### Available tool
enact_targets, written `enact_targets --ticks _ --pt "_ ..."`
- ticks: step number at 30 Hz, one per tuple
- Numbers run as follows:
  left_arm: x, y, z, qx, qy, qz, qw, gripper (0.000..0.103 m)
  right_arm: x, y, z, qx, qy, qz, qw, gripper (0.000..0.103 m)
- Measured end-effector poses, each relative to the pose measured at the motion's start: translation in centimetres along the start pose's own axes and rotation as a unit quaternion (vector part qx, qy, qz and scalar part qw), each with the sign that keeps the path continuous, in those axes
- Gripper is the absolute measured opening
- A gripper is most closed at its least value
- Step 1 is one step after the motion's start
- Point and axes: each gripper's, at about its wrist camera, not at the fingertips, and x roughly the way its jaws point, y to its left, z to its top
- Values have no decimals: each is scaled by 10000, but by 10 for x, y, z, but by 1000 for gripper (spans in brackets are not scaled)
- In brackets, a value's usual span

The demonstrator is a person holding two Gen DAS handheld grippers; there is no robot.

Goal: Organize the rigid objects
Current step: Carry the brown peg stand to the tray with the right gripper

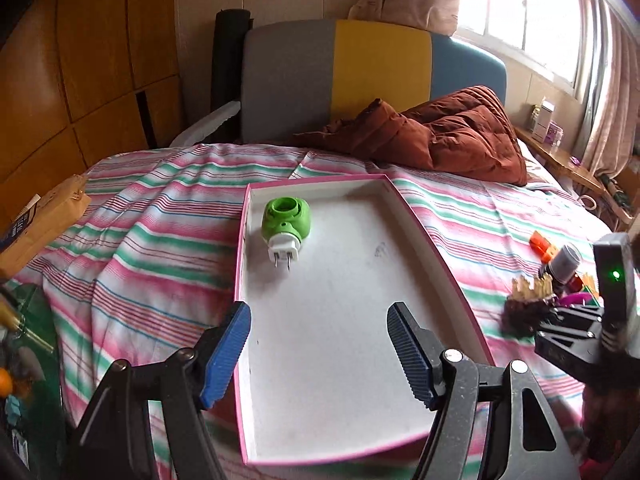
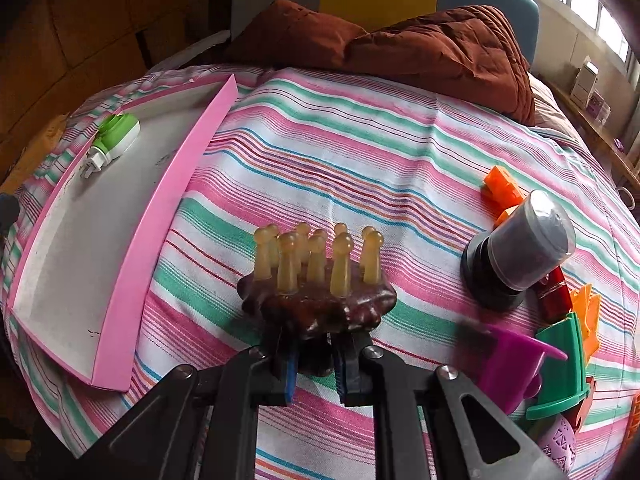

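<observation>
A shallow pink-edged white tray (image 1: 436,248) lies on the striped bed. In its far left corner lies a green plug-in device (image 1: 285,222) with its white prongs toward me. My left gripper (image 1: 318,312) hangs open above the tray's near half, with nothing between its blue pads. My right gripper (image 2: 314,360) is shut on a dark brown massage brush (image 2: 320,300) with several yellowish prongs pointing up, just above the bedspread. The tray (image 2: 160,216) with the green device (image 2: 118,136) is to that brush's left. The brush (image 1: 528,300) also shows at the right in the left wrist view.
A grey lidded jar (image 2: 520,248) lies on its side right of the brush, among orange (image 2: 502,190), purple (image 2: 508,364) and green (image 2: 560,368) plastic pieces. A brown quilt (image 2: 420,40) is heaped by the headboard. A cardboard box (image 1: 44,220) sits off the bed's left edge.
</observation>
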Motion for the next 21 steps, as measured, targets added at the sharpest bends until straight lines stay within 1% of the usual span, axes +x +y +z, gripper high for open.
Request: enact_targets --ticks 3,8,10,14,16,21 --pt "-8 -3 -8 -26 19 -27 10000 71 0 2 -2 7 -42 -106 9999 14" --pt "-18 -2 -18 -57 32 -79 9999 72 -1 11 -8 -148 -258 -412 9987 14" --pt "-22 -1 -22 -83 29 -88 9999 77 -1 12 -9 -93 -298 -473 9984 14" --pt "-28 2 -26 -124 2 -105 9999 80 -2 13 -10 20 -352 -557 9978 14" --pt "-31 4 -27 -140 -24 -114 9998 84 -2 15 -9 58 -368 -607 9975 13" --pt "-35 8 -30 -150 -58 -88 9998 85 -4 14 -7 279 -296 -646 9971 12"
